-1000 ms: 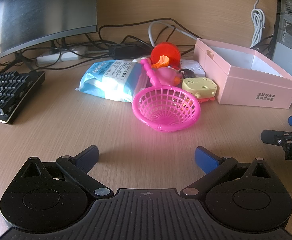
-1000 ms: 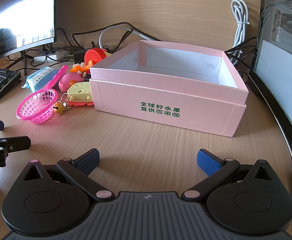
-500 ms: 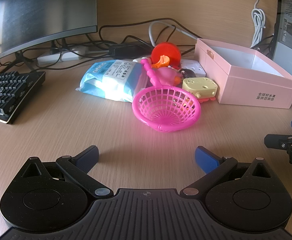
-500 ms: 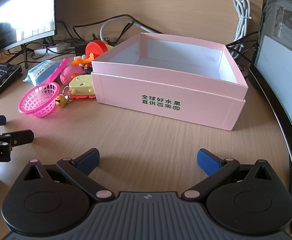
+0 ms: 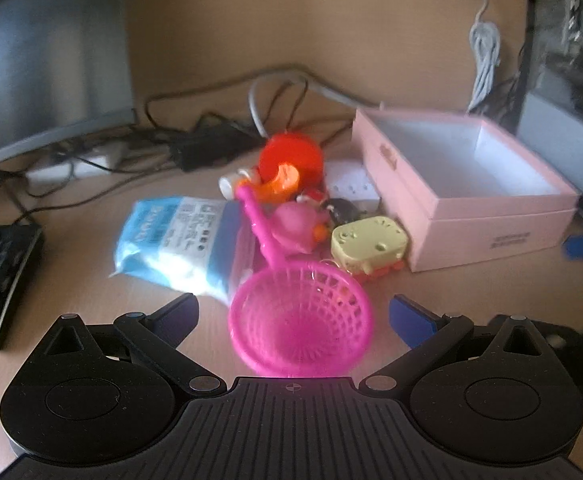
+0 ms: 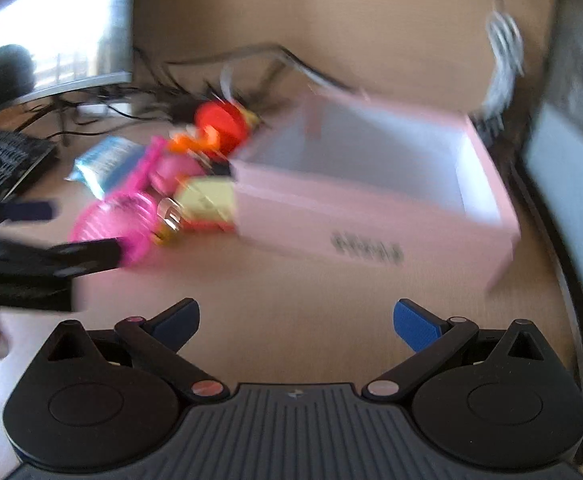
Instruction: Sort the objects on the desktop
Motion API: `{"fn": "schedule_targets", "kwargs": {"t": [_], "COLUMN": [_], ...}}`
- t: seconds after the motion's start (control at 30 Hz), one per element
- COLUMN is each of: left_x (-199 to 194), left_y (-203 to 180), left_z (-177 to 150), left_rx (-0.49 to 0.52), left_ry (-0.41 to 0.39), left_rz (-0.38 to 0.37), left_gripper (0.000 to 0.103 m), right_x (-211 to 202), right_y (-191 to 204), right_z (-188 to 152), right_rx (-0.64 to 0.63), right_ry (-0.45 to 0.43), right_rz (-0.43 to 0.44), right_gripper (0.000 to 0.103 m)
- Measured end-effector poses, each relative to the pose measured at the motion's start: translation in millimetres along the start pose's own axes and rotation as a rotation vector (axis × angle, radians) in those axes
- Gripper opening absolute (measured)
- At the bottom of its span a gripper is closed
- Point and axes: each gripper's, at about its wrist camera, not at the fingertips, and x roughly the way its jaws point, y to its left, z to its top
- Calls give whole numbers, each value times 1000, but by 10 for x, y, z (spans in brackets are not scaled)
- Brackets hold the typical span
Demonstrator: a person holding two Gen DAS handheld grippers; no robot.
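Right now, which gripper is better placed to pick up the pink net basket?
Left. The left gripper is open with the pink net basket lying between its fingers. The right gripper, also open, faces bare desk before the pink box.

Between the spread jaws sits a glossy pink plastic mesh scoop (image 5: 301, 326) on a matt wood-grain desk (image 5: 91, 296). Beyond it lie a shiny crinkled blue plastic pack (image 5: 179, 240) and a smooth matt pink cardboard box (image 5: 487, 216).
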Motion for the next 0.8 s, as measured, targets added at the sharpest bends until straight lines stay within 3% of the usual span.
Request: {"fn": "schedule_targets", "kwargs": {"t": [0.07,0.2,0.33,0.37,0.4,0.47,0.53,0.63,0.7,0.73,0.8], "left_x": [140,133,100,92,85,8,-103,-247,-309,-358,-457], "left_y": [32,138,208,209,215,255,285,373,523,624,777], "left_z": [72,101,109,99,98,28,-54,-192,-225,-232,-232], "left_rx": [-5,-43,-71,-67,-69,-109,-96,-45,-81,-115,-183], "left_ry": [77,75,104,107,115,151,152,156,163,158,157], "left_rz": [-39,-51,-66,-54,-34,4,16,142,191,212,228], "left_gripper": [103,99,65,52,49,49,49,50,50,51,62], "right_x": [-39,-148,-247,-257,-266,-310,-354,-267,-147,-70,139], "right_y": [94,186,166,157,148,121,114,240,384,483,710], "right_z": [123,231,217,204,193,218,302,500,628,677,732], "right_rx": [-34,-94,-149,-159,-172,-189,-197,-225,-244,-269,-335], "right_ry": [-3,-26,-61,-75,-95,-140,-195,-234,-225,-216,-190], "right_rz": [-15,-47,-65,-67,-72,-95,-41,28,84,103,87], "right_gripper": [103,103,103,103,103,102,102,98,91,83,62]}}
